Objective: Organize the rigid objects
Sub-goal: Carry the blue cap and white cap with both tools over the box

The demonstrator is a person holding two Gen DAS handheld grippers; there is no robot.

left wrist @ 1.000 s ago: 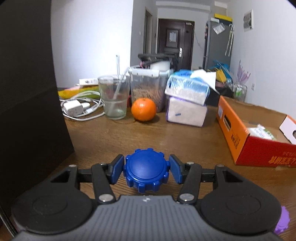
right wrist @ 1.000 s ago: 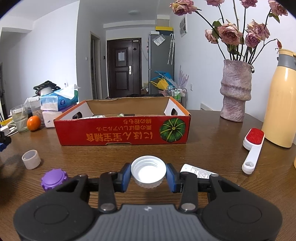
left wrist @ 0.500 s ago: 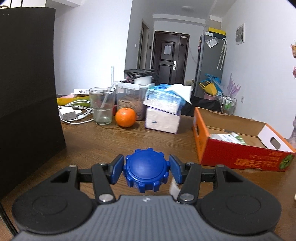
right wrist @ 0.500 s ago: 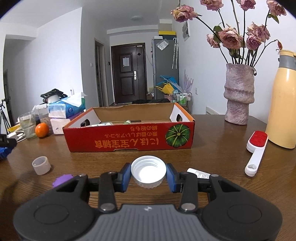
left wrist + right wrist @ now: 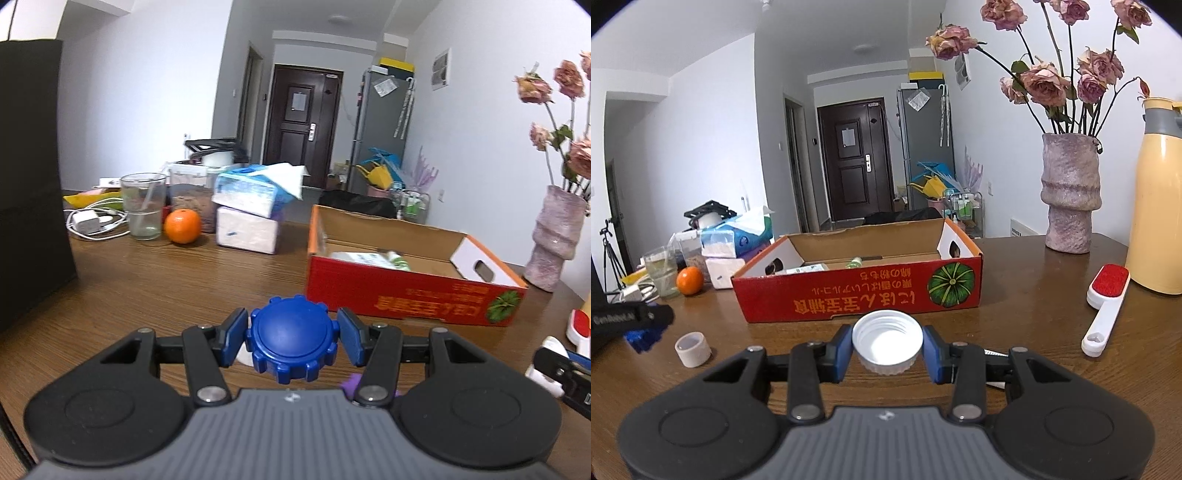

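My left gripper [image 5: 291, 341] is shut on a blue knobbed lid [image 5: 291, 345], held above the wooden table in front of the red cardboard box [image 5: 406, 301]. A white jar cap [image 5: 886, 345], open side up, sits clamped in my right gripper [image 5: 886, 349], just short of the same red box [image 5: 857, 295]. In the right wrist view the left gripper [image 5: 635, 321] shows at the left edge with the blue lid [image 5: 642, 338]. A small beige ring [image 5: 692, 349] lies on the table near it. A purple lid [image 5: 351, 384] peeks out under the left gripper's finger.
The box holds a few packets [image 5: 369, 258]. Left of it stand tissue packs [image 5: 247, 210], an orange [image 5: 182, 226], a glass [image 5: 142, 206] and a charger with cable [image 5: 88, 223]. A vase [image 5: 1069, 195], yellow flask [image 5: 1156, 199] and red-white lint brush [image 5: 1104, 306] stand right. A black bag [image 5: 29, 177] fills the left.
The left gripper has swung right with the blue lid, bringing the red box and vase into its view. The right gripper has tilted up slightly; the purple lid has dropped out of its view.
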